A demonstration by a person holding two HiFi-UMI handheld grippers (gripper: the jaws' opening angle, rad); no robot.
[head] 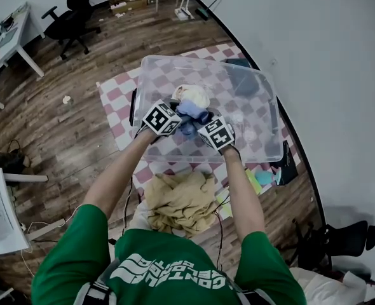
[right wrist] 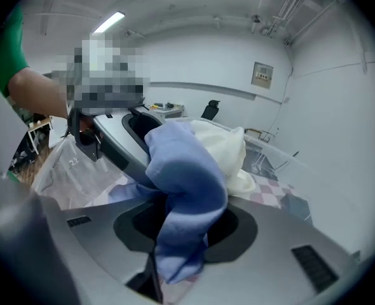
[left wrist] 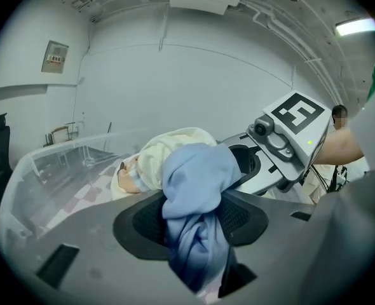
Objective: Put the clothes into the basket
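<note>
I have the blue garment (head: 190, 116) bunched between both tools above the near part of the clear plastic basket (head: 206, 65), which stands on the checked rug (head: 117, 100) on the floor. To do this drop well, I judge I should bring both hands down inside the rim until the cloth rests on the basket floor just near of the cream garment (head: 192, 95) lying there. Then I should open both sides together and lift straight up so no fold snags and drags back over the wall. The loose tail hanging below the jaws needs to clear the near rim first. The left gripper (left wrist: 194, 218) has its jaws partly closed, pinched on a thick wad of the blue fabric. The right gripper (right wrist: 181, 224) pinches the same garment in the same way. A tan pile of clothes (head: 182, 202) waits on the floor near me.
</note>
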